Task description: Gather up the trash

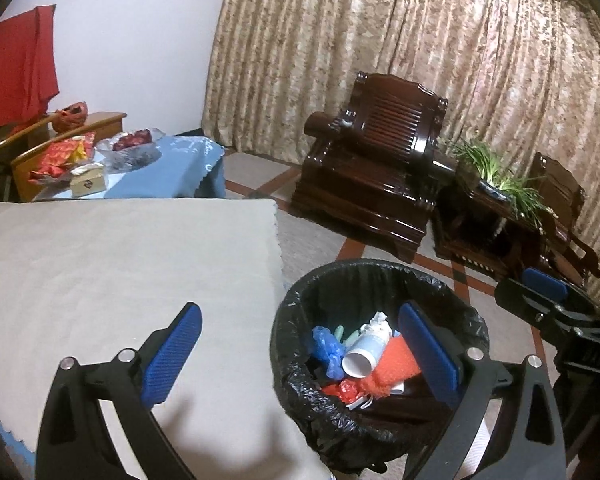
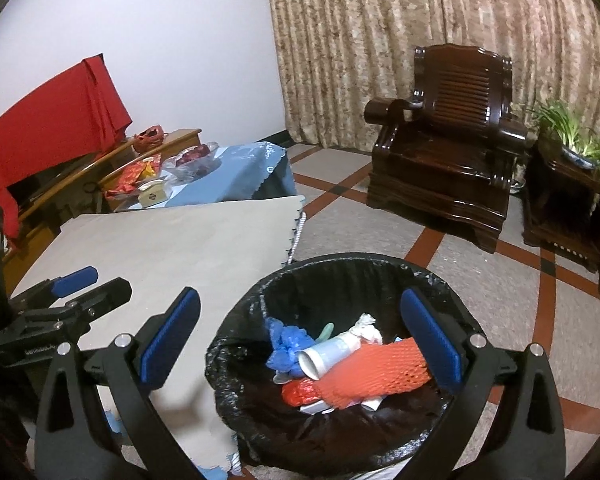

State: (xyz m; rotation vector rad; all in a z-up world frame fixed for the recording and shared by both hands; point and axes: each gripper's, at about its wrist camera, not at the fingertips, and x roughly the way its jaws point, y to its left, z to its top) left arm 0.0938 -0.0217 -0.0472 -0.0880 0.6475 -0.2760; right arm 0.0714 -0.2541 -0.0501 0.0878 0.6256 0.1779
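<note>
Two grippers, left point(image 1: 300, 344) and right point(image 2: 300, 340), jaws apart, empty, at lower frame. Trash bin point(image 2: 432, 280) lower centre beside table point(image 2: 180, 240), containing paper cup point(image 2: 332, 354), orange net point(image 2: 380, 372), blue bag point(image 2: 286, 344).

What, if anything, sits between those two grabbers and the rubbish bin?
Nothing visible does. The left hand-held gripper and the right hand-held gripper are both open and empty above the round bin with the black plastic liner, whose mouth is uncovered, with the orange foam net and other trash inside.
</note>
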